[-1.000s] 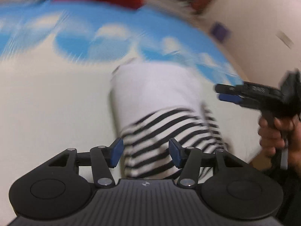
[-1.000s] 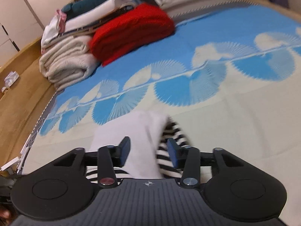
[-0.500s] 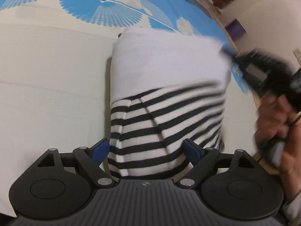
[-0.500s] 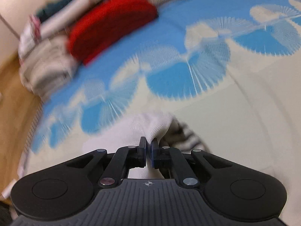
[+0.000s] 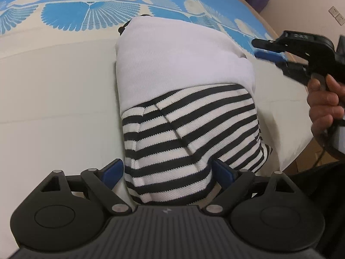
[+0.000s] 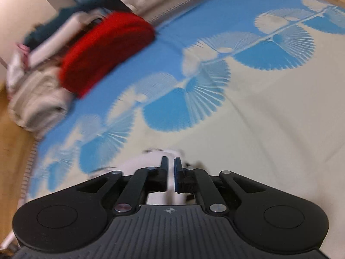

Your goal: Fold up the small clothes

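Left wrist: garment (image 5: 183,99) long axis runs away | left claw (image 5: 168,172) spread | right claw (image 6: 170,172) nearly together, grip unclear

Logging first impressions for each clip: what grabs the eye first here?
The folded white and black-striped garment fills the middle of the left wrist view, its striped end between the open left hand-held gripper. In the right wrist view, a red folded cloth stands out on the blue fan-patterned bedspread.

left gripper (image 5: 168,173) spread wide astride striped garment (image 5: 185,116) | right gripper (image 5: 262,49) beside it, clear
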`<state>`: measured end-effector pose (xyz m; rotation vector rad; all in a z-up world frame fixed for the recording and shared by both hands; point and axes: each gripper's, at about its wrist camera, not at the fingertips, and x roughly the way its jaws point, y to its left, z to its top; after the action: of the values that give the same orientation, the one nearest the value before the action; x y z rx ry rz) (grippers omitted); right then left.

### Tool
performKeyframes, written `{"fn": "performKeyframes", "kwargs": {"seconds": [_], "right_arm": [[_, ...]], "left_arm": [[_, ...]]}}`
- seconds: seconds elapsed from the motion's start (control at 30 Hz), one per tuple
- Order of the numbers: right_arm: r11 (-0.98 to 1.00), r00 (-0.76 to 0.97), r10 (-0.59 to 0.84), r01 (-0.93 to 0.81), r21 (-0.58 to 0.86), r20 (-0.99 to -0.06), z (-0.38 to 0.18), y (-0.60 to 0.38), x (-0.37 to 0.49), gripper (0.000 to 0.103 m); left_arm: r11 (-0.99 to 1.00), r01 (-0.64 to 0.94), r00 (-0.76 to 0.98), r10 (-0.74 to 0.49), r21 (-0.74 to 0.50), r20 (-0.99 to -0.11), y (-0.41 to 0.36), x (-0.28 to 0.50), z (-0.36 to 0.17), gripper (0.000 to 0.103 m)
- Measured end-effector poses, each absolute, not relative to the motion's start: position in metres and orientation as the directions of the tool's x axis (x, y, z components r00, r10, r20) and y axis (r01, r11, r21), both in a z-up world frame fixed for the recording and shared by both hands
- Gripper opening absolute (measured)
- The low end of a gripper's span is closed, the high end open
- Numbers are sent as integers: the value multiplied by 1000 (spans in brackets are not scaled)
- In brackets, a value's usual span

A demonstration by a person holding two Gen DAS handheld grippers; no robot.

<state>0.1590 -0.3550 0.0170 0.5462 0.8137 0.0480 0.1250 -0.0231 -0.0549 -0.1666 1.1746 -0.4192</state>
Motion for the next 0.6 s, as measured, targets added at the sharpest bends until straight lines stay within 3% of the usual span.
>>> {"fn": "performKeyframes", "kwargs": {"seconds": [0.07, 0.2, 0.3, 0.33, 0.37, 0.53, 0.6], "right_arm": [[840, 686, 257, 189, 508, -680, 15, -362, 156, 42], [810, 599, 366, 171, 560, -712, 0, -360, 156, 47], [858, 541, 382, 94, 505, -749, -3, -341, 152, 46], [876, 527, 378, 64, 479, -762, -3, -334, 152, 37], [883, 517, 388, 31, 469, -763, -4, -329, 150, 4], [827, 635, 400, 61, 559, -661, 16, -356, 134, 2], [870, 624, 296, 136, 474, -723, 13, -365, 132, 2]], "left_arm": [[911, 232, 322, -402, -340, -857, -24, 124, -54, 92], [912, 221, 324, -403, -346, -856, -23, 121, -52, 92], [913, 214, 336, -402, -347, -852, -23, 119, -51, 92], [913, 211, 343, -404, -349, -848, -22, 118, -50, 92], [911, 208, 354, -409, -356, -841, -21, 118, -48, 92], [876, 225, 399, -482, -426, -780, -18, 115, -35, 92], [869, 256, 363, -492, -423, -791, -23, 114, -39, 92]]}}
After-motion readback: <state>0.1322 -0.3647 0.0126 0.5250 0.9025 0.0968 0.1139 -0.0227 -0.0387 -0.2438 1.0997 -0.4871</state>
